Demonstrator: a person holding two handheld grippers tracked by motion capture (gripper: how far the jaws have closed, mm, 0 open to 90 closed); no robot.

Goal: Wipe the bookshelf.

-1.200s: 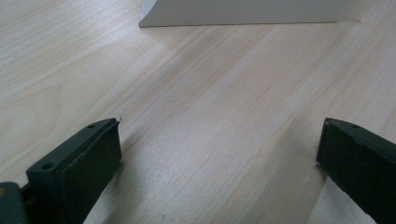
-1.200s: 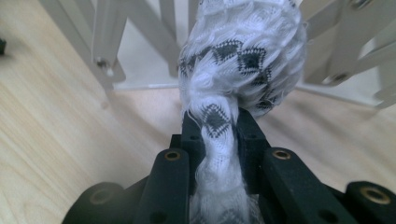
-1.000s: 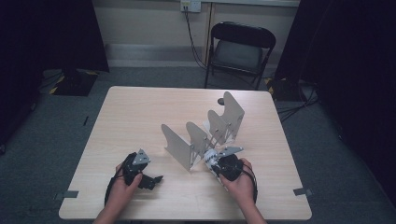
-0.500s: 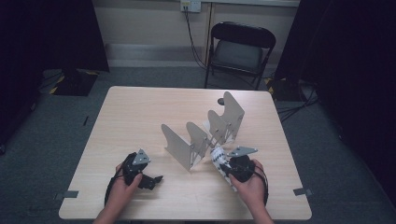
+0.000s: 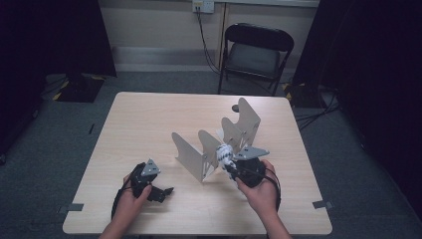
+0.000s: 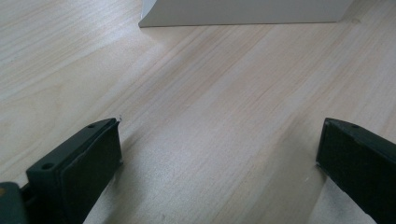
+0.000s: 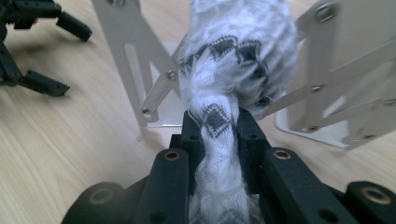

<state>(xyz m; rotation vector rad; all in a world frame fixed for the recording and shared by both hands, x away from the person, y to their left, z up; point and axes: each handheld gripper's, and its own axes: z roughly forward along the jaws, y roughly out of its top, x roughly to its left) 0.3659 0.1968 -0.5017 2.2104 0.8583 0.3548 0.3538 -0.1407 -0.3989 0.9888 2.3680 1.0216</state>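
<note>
A white sock with a black zigzag pattern (image 7: 238, 51) is bunched up and pinched between the jaws of my right gripper (image 7: 217, 123). In the high view the right gripper (image 5: 230, 167) holds the sock (image 5: 223, 153) off the table, against the near plates of a pale folding rack (image 5: 191, 152). The rack's upright plates and scissor links (image 7: 126, 46) stand just behind the sock. My left gripper (image 5: 164, 191) rests on the table at the front left, open. Nothing but bare wood lies between the left gripper's (image 6: 219, 135) jaws.
The rack stretches diagonally from the table's middle toward the back right, and its nearest plate's foot (image 6: 243, 11) is ahead of the left gripper. The light wooden table (image 5: 149, 119) has open surface at left and back. A black chair (image 5: 256, 50) stands behind the table.
My right hand has lifted the sock up from the tabletop to the height of the rack's near plates. The left hand has stayed where it was.
</note>
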